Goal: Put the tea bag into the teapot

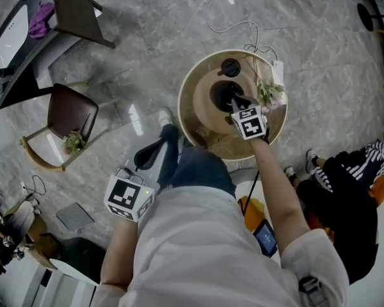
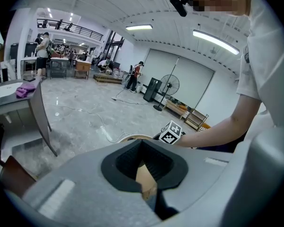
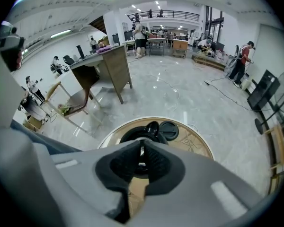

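A black teapot point(image 1: 221, 93) point(image 3: 130, 135) stands without its lid in the middle of a round wooden table point(image 1: 193, 125) point(image 3: 199, 144). The round black lid point(image 1: 230, 67) point(image 3: 170, 130) lies beside it on the far side. My right gripper point(image 1: 234, 102) point(image 3: 141, 150) hangs straight over the teapot's mouth. Its pads are nearly together on a thin pale strip, which looks like the tea bag point(image 3: 141, 156); most of the bag is hidden. My left gripper point(image 1: 152, 153) point(image 2: 142, 161) is held low by my left leg, away from the table, shut with nothing in it.
A small bunch of flowers point(image 1: 269, 95) and a white card point(image 1: 277, 72) sit at the table's right edge. A brown chair point(image 1: 69, 121) and a desk point(image 1: 45, 24) stand to the left. A person point(image 1: 349, 203) sits on the floor at the right. A cable point(image 1: 233, 25) trails beyond the table.
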